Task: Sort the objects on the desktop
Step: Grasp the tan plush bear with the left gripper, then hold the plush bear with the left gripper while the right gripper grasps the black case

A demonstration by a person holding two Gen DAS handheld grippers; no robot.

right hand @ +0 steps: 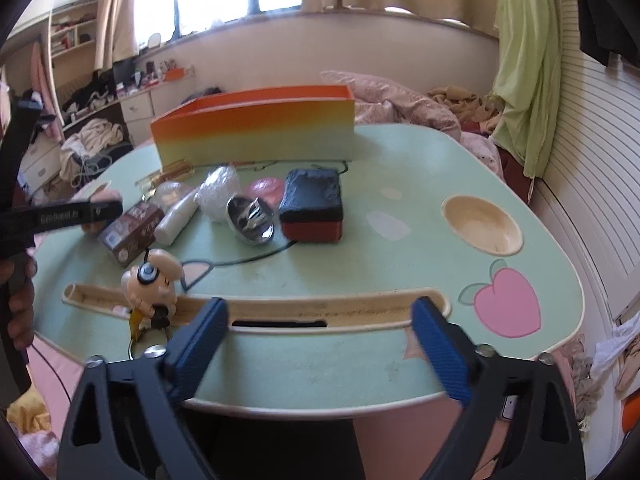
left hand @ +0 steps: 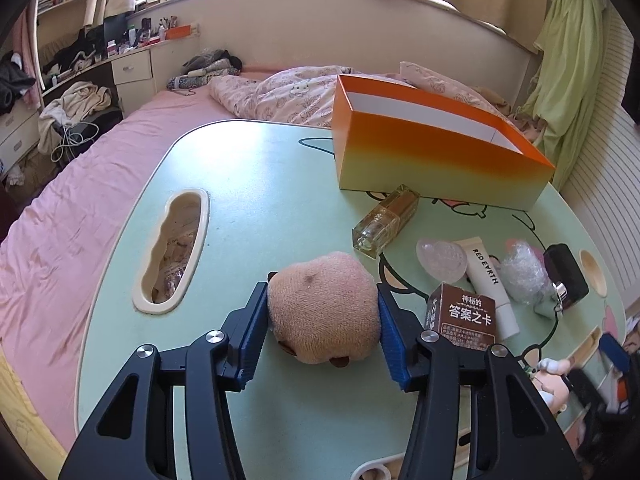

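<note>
Currently we list: left gripper (left hand: 322,330) clamped on round peach plush toy (left hand: 322,312); right gripper (right hand: 320,344) spread wide, nothing held, above mint-green lap table (right hand: 360,240).

Pink plush toy (left hand: 324,312) pinched betw. blue claw pads, low over counter (left hand: 256,184); orange box (left hand: 432,152) open-topped, upright at far side, probably empty.

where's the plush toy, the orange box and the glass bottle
plush toy (left hand: 324,308), left wrist view, middle of its fuzzy body
orange box (left hand: 432,160), left wrist view, its long front wall
glass bottle (left hand: 386,220), left wrist view, mid body
</note>
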